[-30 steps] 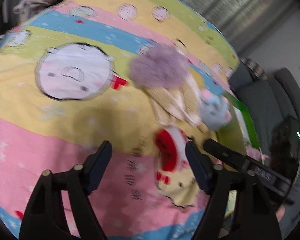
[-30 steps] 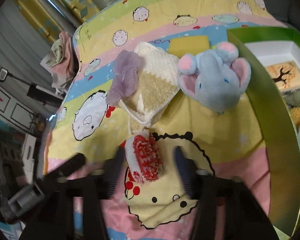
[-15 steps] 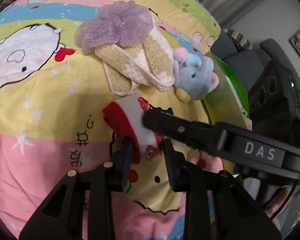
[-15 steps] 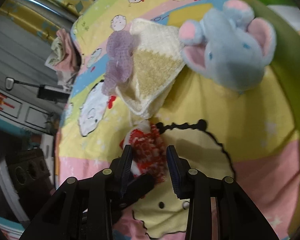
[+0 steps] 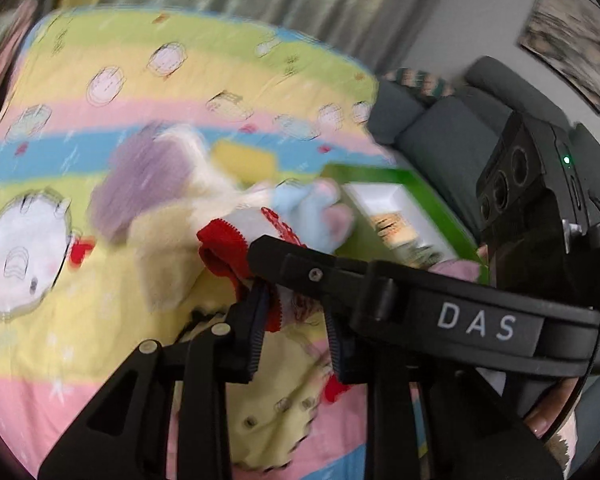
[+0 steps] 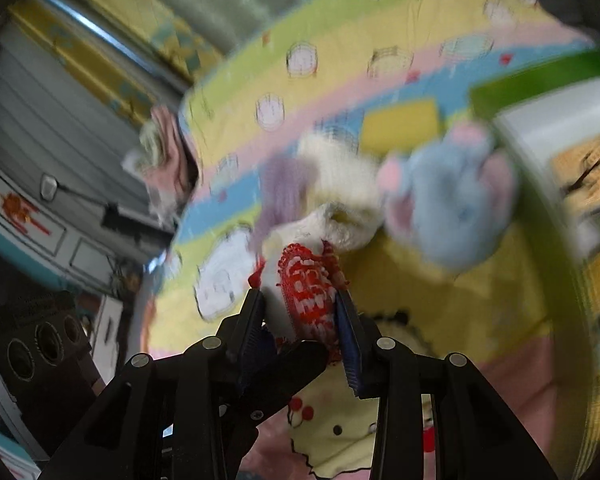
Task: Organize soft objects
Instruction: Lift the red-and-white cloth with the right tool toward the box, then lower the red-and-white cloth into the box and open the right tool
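Below, my view fills with a striped cartoon bedspread (image 5: 100,288), a glossy green box (image 5: 432,196) at its edge, then a blurred blue plush elephant (image 6: 452,208), a cream knit cloth (image 6: 340,184) and a fuzzy lilac piece (image 5: 140,184). My right gripper (image 6: 300,316) clamps the red-and-white knitted sock (image 6: 308,296). My left gripper (image 5: 296,320) is closing on its red cuff, its view crossed by the right one's black finger.
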Available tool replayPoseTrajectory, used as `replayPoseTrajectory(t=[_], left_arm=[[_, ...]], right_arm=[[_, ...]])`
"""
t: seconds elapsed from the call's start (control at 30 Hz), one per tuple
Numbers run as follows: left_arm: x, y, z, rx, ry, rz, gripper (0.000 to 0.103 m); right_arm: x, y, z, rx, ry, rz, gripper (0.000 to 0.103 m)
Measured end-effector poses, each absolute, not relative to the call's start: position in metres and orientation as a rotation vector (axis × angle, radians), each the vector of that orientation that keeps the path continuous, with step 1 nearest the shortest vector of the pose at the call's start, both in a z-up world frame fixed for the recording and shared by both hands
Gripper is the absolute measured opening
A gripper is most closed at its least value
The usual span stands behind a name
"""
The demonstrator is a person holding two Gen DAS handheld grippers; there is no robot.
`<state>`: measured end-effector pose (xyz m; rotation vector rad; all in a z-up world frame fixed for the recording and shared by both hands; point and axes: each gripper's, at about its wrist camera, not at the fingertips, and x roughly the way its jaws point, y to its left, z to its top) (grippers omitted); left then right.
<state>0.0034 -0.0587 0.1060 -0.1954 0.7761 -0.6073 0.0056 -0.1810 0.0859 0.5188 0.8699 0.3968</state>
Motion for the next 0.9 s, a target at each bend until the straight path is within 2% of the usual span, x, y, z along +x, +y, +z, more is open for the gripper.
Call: replayPoseTrajectory(t=[0.17,0.37,0.6,0.9], left_arm=[[0.002,-0.107,0.137,-0.109,0.693,-0.744,0.023],[0.008,-0.166,0.137,-0.057,0.723,-0.913,0.023],[0.019,-0.226,0.131,-0.015,0.766,-1.069,0.023],[0.027,-0.271,0.111,0.021,0.883,-1.143,0.023]], right_arm=[[-0.015,-0.233,0.123,0.575,0.707,0.298,0.038],[-0.035,-0.3,0.128,0.665,0.618,0.137,0.038],[-0.05,-0.348,0.124,0.716,0.567,-0.037,0.038],[-0.06,-0.394,0.101,0.806,0.598,-0.161,0.038]])
